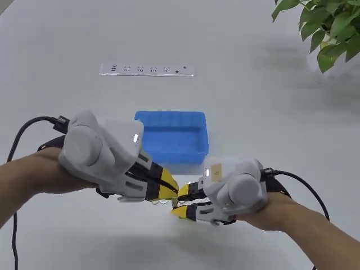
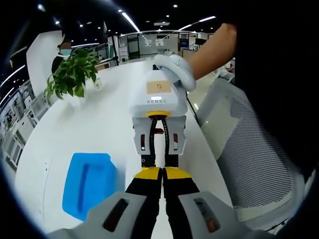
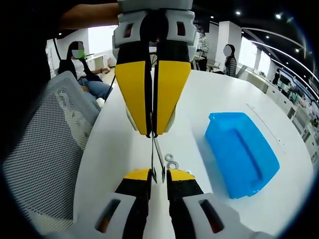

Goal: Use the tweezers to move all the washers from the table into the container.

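Left gripper (image 3: pixel 151 133) pinches tweezers (image 3: pixel 155 152) (washers (image 3: pixel 171 160) beside), facing right gripper (image 3: pixel 159 175).

tweezers: the thin metal tweezers (image 3: pixel 155 154) have their upper part hidden between the yellow jaws of the left gripper (image 3: pixel 152 133).
washers: the small round metal washers (image 3: pixel 172 162) are too small to count surely.
right gripper: whether the jaws of the right gripper (image 3: pixel 158 175) touch the tweezers' tips cannot be told.
container: in the head view the near left corner of the shallow blue plastic container (image 1: pixel 171 135) lies behind the left gripper's white body.
plant: the green leafy plant (image 1: pixel 326 28) is cut off by the top and right edges.
power strip: the sockets of the white power strip (image 1: pixel 147 70) are too small to make out.
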A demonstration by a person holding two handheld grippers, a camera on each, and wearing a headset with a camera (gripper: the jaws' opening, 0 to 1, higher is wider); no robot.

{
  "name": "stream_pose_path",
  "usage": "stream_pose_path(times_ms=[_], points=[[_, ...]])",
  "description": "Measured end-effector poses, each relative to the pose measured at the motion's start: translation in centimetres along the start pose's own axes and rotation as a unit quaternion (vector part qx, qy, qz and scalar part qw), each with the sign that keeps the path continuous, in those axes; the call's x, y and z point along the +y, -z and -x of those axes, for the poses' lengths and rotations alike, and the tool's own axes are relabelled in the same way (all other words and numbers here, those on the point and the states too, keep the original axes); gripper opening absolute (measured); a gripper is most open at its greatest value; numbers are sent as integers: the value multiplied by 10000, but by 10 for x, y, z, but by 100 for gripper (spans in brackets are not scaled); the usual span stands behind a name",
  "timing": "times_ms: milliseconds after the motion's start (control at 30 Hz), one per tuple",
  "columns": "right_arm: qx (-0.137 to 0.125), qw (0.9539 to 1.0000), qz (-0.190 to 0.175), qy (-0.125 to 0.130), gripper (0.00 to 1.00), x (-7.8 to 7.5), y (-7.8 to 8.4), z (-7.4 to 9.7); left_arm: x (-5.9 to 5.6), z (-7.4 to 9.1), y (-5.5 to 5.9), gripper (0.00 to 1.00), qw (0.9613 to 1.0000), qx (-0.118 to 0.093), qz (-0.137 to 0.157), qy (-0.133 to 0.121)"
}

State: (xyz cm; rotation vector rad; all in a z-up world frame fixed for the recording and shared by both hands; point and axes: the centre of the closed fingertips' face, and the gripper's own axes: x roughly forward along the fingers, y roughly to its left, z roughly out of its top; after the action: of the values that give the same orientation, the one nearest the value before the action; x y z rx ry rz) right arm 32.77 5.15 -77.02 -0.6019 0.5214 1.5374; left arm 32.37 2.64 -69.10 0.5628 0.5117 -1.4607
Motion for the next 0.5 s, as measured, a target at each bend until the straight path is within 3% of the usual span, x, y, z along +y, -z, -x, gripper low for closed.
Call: stream_pose_path(times_ms=[500], points=[[16, 9997, -133, 208, 19, -10, 7, 13, 9, -2, -6, 4, 10000, -31, -75, -11]])
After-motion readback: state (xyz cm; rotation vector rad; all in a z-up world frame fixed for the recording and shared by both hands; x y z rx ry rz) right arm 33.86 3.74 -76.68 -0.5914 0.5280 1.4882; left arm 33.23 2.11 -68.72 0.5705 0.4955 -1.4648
